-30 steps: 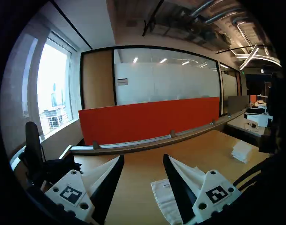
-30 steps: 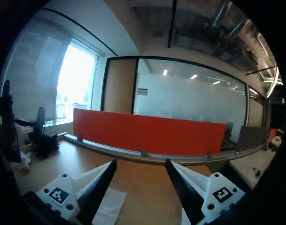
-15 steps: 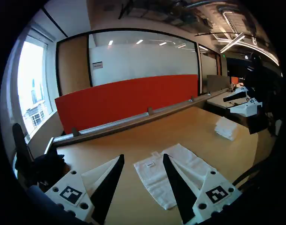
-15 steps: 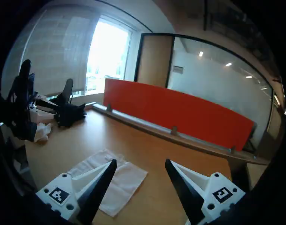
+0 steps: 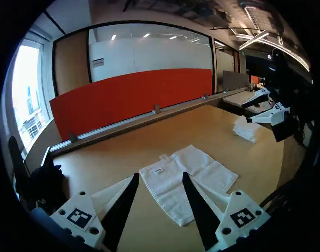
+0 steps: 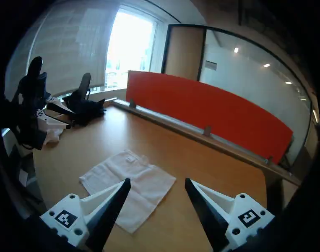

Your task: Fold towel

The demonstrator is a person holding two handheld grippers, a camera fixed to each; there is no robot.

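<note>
A white towel point(image 5: 187, 176) lies spread flat on the wooden desk point(image 5: 118, 155), with a small tag near its far edge. My left gripper point(image 5: 160, 175) hovers open above the towel's near left part, nothing between its fingers. In the right gripper view the same towel point(image 6: 128, 178) lies ahead and to the left. My right gripper point(image 6: 157, 181) is open over the towel's near right corner and holds nothing. Each view shows the other gripper far off: the right gripper point(image 5: 266, 114) at the right edge, the left gripper point(image 6: 42, 119) at the left edge.
An orange divider panel point(image 5: 130, 98) with a metal rail runs along the desk's far edge. A folded white pile point(image 5: 245, 128) sits far right on the desk. A black object point(image 6: 85, 110) and a crumpled white cloth point(image 6: 55, 133) lie at the window end.
Both cameras have tipped down toward the desk, so the towel has come more fully into view under both grippers. Both grippers stay open.
</note>
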